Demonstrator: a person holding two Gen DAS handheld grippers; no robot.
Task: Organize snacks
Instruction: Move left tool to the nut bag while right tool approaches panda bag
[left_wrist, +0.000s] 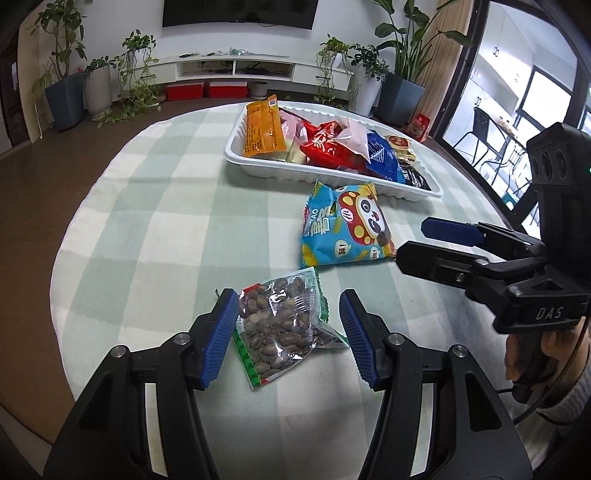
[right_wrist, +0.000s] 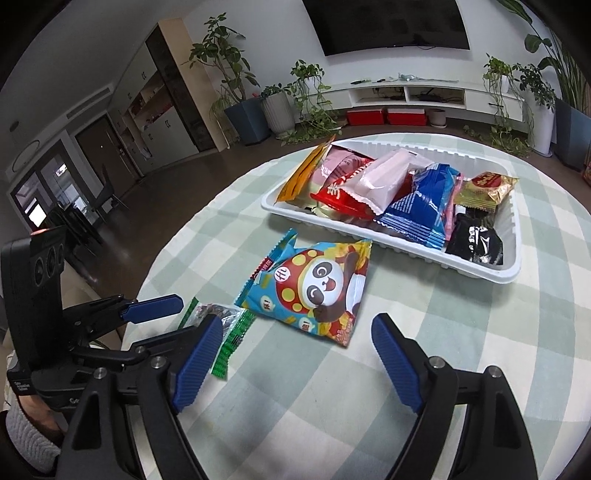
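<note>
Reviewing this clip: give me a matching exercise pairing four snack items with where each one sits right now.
Things:
1. seed packet
2. panda bag
3. black packet
4. orange packet

Places:
A. in the white tray, at its right end in the right wrist view
B. on the cloth, between the left gripper pads
C. in the tray, at its left end
D. on the cloth, just outside the tray

Pairs: 1-B, 2-D, 3-A, 4-C

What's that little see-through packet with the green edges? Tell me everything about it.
The seed packet is a small clear plastic pouch with green sealed ends, full of dark striped seeds. It lies flat and slightly crumpled on the checked tablecloth, skewed, just short of the panda bag. The left gripper straddles it, jaws open.
</note>
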